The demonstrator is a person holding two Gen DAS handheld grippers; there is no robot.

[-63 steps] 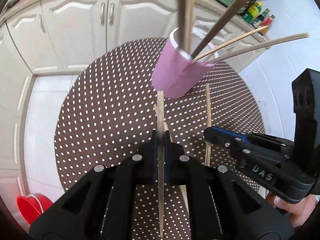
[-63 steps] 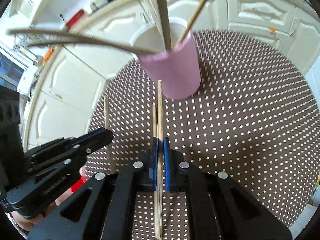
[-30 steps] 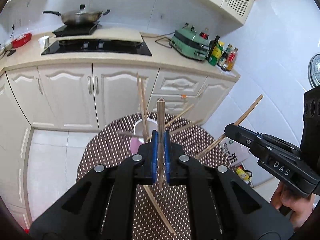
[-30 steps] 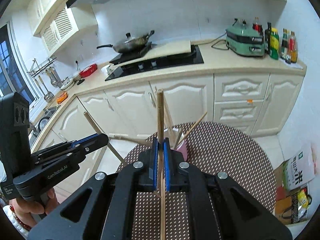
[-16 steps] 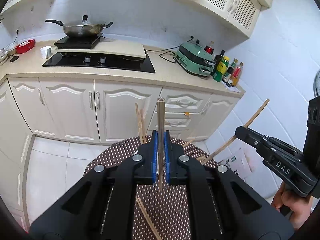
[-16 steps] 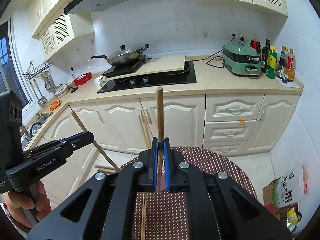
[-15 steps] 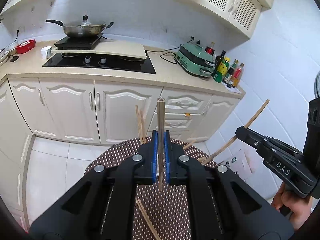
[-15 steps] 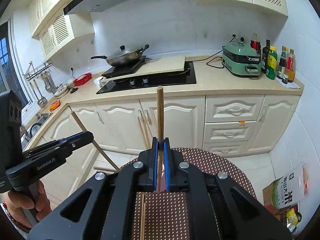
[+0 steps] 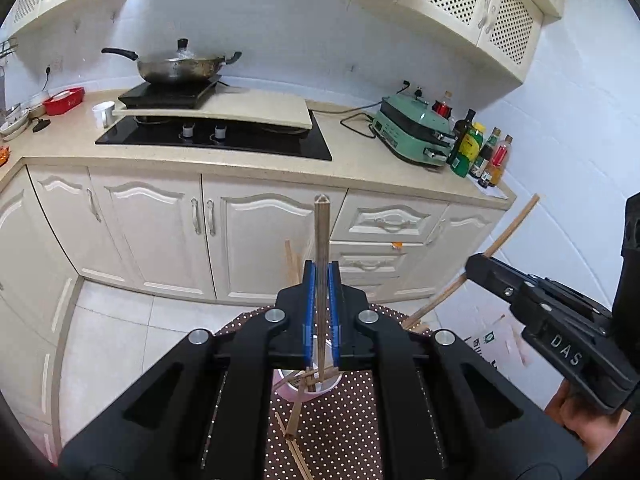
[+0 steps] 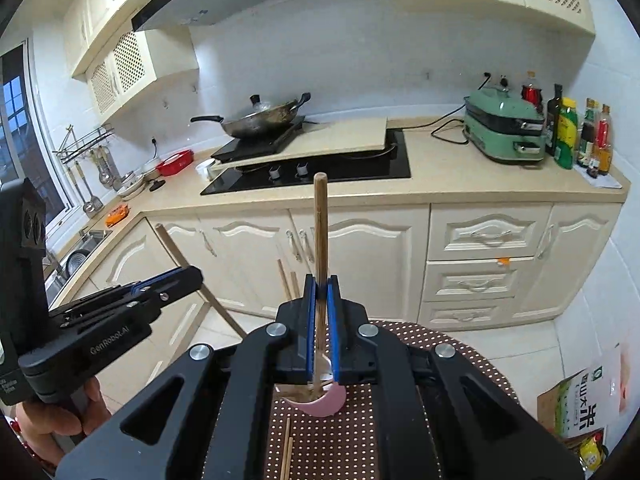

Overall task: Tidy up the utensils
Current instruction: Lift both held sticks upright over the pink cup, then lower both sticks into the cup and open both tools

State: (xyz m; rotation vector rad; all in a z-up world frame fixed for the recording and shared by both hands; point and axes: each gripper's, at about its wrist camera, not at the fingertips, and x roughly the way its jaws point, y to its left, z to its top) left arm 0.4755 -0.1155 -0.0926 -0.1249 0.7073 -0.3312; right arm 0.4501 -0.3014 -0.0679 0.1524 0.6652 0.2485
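My left gripper is shut on a pale wooden chopstick, held upright above the pink cup. My right gripper is shut on a brown chopstick, also upright over the pink cup. The cup stands on the brown dotted round table and holds several chopsticks. Loose chopsticks lie on the table in front of the cup; they also show in the right wrist view. Each gripper shows in the other's view, the right gripper and the left gripper, both gripping a stick.
Cream kitchen cabinets and a counter with a black hob, a wok, a green appliance and bottles stand beyond the table. A cardboard box sits on the floor at the right.
Both grippers have lifted their chopsticks off the table, tilted level and upright, and now hold the sticks over the cup. The cup has dropped low behind the jaws.
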